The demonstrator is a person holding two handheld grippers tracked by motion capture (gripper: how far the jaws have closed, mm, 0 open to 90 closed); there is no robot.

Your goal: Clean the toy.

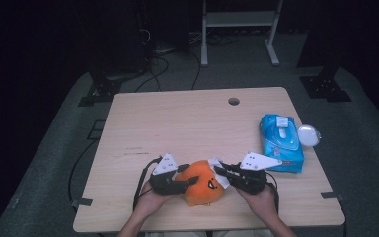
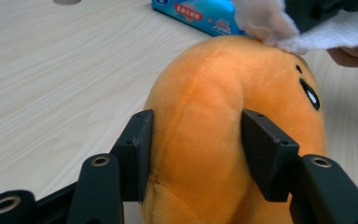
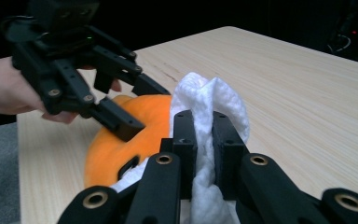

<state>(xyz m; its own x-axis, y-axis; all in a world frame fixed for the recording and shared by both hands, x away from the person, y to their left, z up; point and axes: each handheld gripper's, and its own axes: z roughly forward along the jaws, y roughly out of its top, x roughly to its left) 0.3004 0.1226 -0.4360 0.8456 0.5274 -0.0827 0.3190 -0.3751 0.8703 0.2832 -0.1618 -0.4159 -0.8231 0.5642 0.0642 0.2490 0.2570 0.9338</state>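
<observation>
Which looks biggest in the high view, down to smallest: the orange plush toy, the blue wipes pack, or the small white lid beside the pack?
1. Blue wipes pack and orange plush toy: these look about alike, and the grippers hide part of the toy, so I won't rank them.
2. Small white lid: clearly smallest.

The far and left stretches of the pale wooden table (image 1: 177, 118) lie bare — easy passage there. On the right, a blue plastic wipes packet (image 1: 281, 142) and a small white round lid (image 1: 309, 135) beside it block the edge — near the right gripper (image 1: 223, 174).
</observation>
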